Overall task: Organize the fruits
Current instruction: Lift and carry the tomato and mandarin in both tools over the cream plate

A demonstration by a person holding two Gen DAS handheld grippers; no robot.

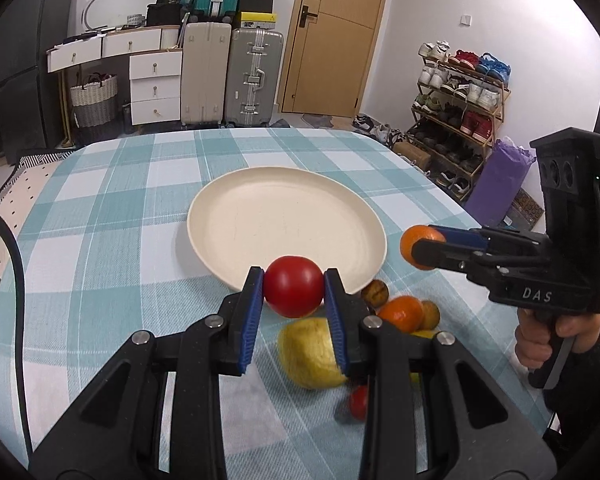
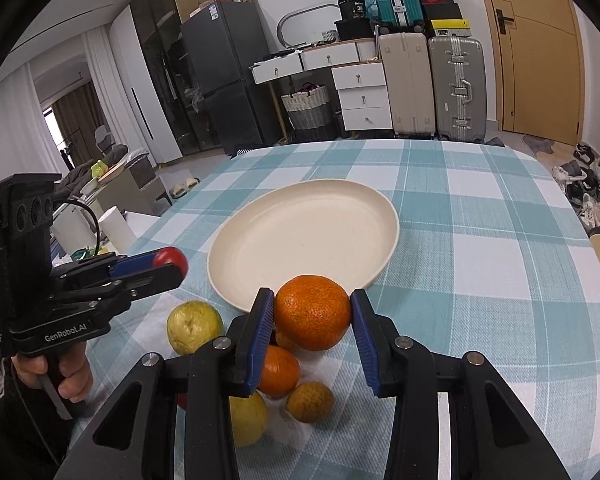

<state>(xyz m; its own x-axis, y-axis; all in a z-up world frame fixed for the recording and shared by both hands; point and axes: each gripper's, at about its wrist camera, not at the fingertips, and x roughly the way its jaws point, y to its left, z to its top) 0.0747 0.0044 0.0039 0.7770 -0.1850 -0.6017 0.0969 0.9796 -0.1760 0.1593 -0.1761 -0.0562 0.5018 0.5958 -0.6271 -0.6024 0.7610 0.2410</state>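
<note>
My left gripper [image 1: 294,292] is shut on a red tomato [image 1: 293,291], held just above the near rim of the cream plate [image 1: 260,216]. From the right wrist view the left gripper [image 2: 172,266] shows at the left with the tomato [image 2: 171,258] at its tip. My right gripper [image 2: 312,316] is shut on an orange [image 2: 313,312], also near the plate [image 2: 300,232]; in the left wrist view the right gripper [image 1: 422,250] shows with the orange [image 1: 418,240]. On the cloth lie a yellow-green fruit [image 1: 306,354], an orange [image 1: 402,314] and several smaller fruits.
The checked tablecloth [image 1: 120,208] covers the table; its right edge drops toward a shoe rack [image 1: 460,96]. A person's hand [image 1: 540,340] grips the right tool. Another yellow-green fruit [image 2: 194,328] and a yellow fruit [image 2: 248,416] lie near me. Suitcases [image 2: 432,88] stand beyond.
</note>
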